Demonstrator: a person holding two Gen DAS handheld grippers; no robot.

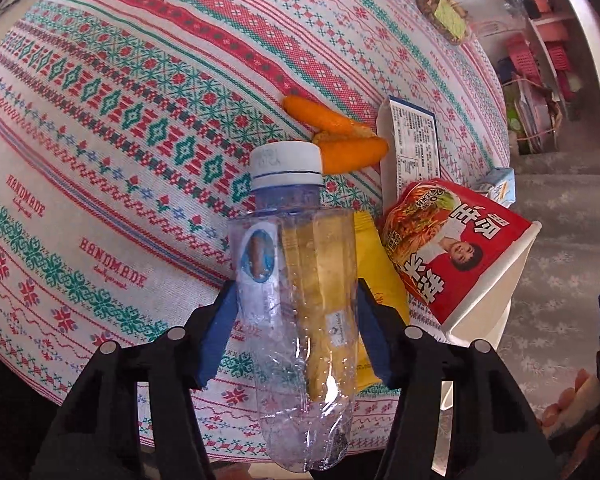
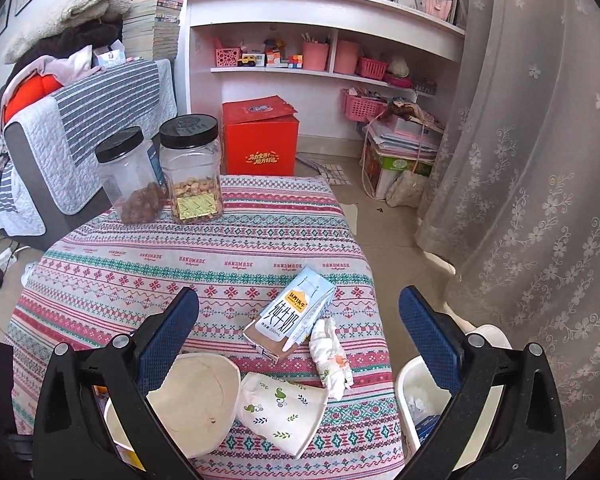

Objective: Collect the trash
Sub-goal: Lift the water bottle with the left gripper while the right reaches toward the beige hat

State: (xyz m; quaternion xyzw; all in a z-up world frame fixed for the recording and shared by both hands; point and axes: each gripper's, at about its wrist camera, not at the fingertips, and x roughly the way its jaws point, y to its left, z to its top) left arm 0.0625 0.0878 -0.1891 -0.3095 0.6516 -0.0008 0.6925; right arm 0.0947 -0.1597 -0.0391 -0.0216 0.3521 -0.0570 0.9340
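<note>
The left gripper (image 1: 294, 332) has its jaws set against both sides of the clear crumpled plastic bottle with the white cap (image 1: 296, 304), blue pads touching its thin walls, so I would call it clamped on the bottle, which lies over the woven red, green and white patterned cloth on the surface (image 1: 112, 168). The bottle's wall is soft and already dented; to my eye it could buckle further and squirt out of the jaws as it is lifted. Just right of the bottle a yellow snack wrapper (image 1: 370, 264) lies partly under it and might be dragged along or flicked to the floor. Beyond the bottle's cap lie curled pieces of orange peel (image 1: 340, 136), and right of the bottle a red instant-noodle paper tub (image 1: 456, 256) lies tipped on its side near the cloth's edge, where a careless swing could knock it off. The right gripper (image 2: 300, 344) hangs with its jaws wide apart and nothing between the pads, above a pale blue milk carton (image 2: 290, 316), a wadded white tissue (image 2: 334, 354) and a squashed leaf-printed paper cup (image 2: 284, 412). The white plastic bin (image 2: 410, 384) sits low to the right of that carton, so a toss could miss it.
</note>
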